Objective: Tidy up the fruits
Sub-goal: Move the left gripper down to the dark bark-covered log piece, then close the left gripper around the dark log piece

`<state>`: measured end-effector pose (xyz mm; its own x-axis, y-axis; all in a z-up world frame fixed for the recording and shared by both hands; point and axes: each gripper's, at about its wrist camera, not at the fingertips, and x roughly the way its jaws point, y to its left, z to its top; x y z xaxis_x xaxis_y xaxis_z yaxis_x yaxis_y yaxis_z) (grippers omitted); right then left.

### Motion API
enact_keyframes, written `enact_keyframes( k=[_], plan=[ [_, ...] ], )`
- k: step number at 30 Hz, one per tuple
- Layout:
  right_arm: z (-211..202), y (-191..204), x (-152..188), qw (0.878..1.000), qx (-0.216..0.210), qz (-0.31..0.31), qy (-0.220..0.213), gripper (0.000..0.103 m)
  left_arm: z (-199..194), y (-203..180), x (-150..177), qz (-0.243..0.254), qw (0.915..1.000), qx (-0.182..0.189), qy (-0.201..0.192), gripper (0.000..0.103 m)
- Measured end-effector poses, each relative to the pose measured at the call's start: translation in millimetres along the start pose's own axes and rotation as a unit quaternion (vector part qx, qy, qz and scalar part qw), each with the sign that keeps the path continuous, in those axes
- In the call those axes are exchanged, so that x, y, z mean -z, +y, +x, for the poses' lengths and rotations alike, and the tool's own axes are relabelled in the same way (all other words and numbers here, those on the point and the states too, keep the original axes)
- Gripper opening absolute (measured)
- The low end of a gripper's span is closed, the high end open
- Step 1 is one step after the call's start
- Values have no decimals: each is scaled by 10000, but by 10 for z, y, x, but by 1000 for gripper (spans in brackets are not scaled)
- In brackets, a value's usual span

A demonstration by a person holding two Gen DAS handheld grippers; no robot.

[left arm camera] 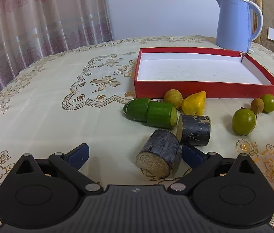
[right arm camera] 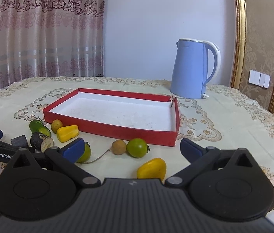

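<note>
An empty red box (left arm camera: 205, 91) with a white inside lies on the tablecloth. In front of it lie two green cucumber pieces (left arm camera: 152, 112), two dark cane pieces (left arm camera: 160, 151), a yellow fruit (left arm camera: 194, 103), a small tan fruit (left arm camera: 173, 98), two green fruits (left arm camera: 243, 121) and a brown longan (left arm camera: 257, 103). My left gripper (left arm camera: 135, 148) is open, low over the table, with the nearer cane piece just inside its right finger. My right gripper (right arm camera: 132, 144) is open above a green fruit (right arm camera: 137, 147), the longan (right arm camera: 119, 147) and another yellow fruit (right arm camera: 152, 169). The red box (right arm camera: 117, 130) lies just beyond them.
A light blue kettle (right arm camera: 193, 69) stands behind the box at the back right. Curtains hang beyond the table's far left edge. A gold-framed wall panel rises on the right. Bare cloth lies left of the box (left arm camera: 59, 97) and right of it (right arm camera: 234, 126).
</note>
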<state>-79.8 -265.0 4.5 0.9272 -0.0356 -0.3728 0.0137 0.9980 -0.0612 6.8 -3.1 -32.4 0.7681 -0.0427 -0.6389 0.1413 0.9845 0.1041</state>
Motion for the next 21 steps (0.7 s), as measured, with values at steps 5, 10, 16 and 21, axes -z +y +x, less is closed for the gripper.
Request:
enact_keyframes(
  k=[5, 10, 16, 21],
  plan=[
    [-6, -18, 6, 9999, -72, 77, 45, 103, 0, 20, -2, -44, 10000, 16, 24, 102],
    [-31, 34, 22, 9999, -10, -89, -48, 103, -6, 13, -9, -44, 10000, 49, 33, 102],
    [-46, 43, 20, 9998, 43, -132, -107, 103, -26, -13, -12, -15, 10000, 68, 17, 102],
    [-54, 20, 11, 9999, 54, -83, -136, 103, -47, -11, -23, -54, 9999, 161, 32, 92]
  ],
)
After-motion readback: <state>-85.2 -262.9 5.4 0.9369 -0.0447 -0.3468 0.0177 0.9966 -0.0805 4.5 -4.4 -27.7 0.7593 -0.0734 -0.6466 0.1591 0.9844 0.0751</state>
